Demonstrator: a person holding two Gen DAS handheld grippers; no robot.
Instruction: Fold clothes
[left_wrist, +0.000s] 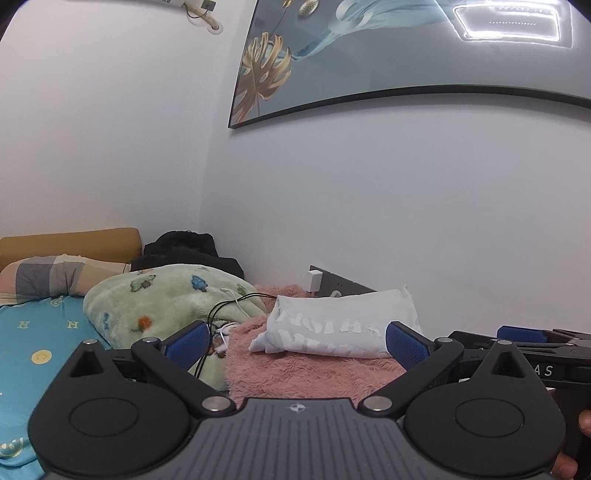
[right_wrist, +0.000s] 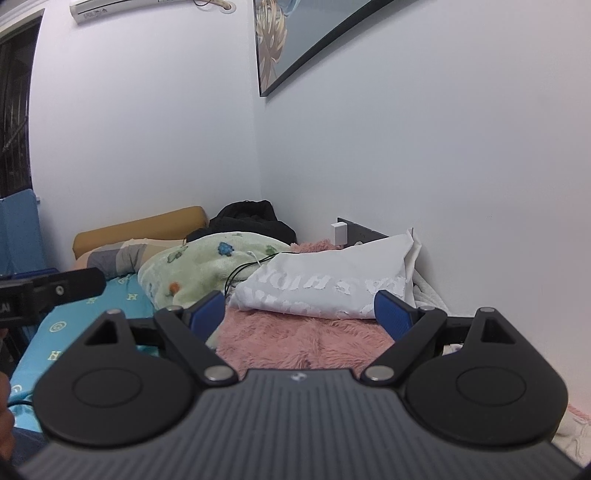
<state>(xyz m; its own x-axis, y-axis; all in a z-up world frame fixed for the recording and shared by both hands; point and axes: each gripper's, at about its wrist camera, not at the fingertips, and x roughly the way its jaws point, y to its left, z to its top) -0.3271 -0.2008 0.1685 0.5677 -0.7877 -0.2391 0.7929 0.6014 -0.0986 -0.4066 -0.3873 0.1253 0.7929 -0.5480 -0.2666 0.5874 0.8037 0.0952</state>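
A folded white garment (left_wrist: 332, 326) with white lettering lies on a pink furry blanket (left_wrist: 306, 373) by the wall. It also shows in the right wrist view (right_wrist: 325, 284) on the pink blanket (right_wrist: 306, 339). My left gripper (left_wrist: 295, 341) is open and empty, held level, short of the garment. My right gripper (right_wrist: 301, 314) is open and empty, also short of the garment. The right gripper's side shows at the right edge of the left wrist view (left_wrist: 535, 343). The left gripper's side shows at the left edge of the right wrist view (right_wrist: 48, 288).
A green fleece blanket (left_wrist: 162, 299) with cables (left_wrist: 229, 306) over it lies left of the garment. A blue patterned sheet (left_wrist: 40, 343), a striped pillow (left_wrist: 48, 277), black clothing (left_wrist: 188, 251) and a wall charger (left_wrist: 316, 280) are behind. The wall (right_wrist: 480, 184) is close on the right.
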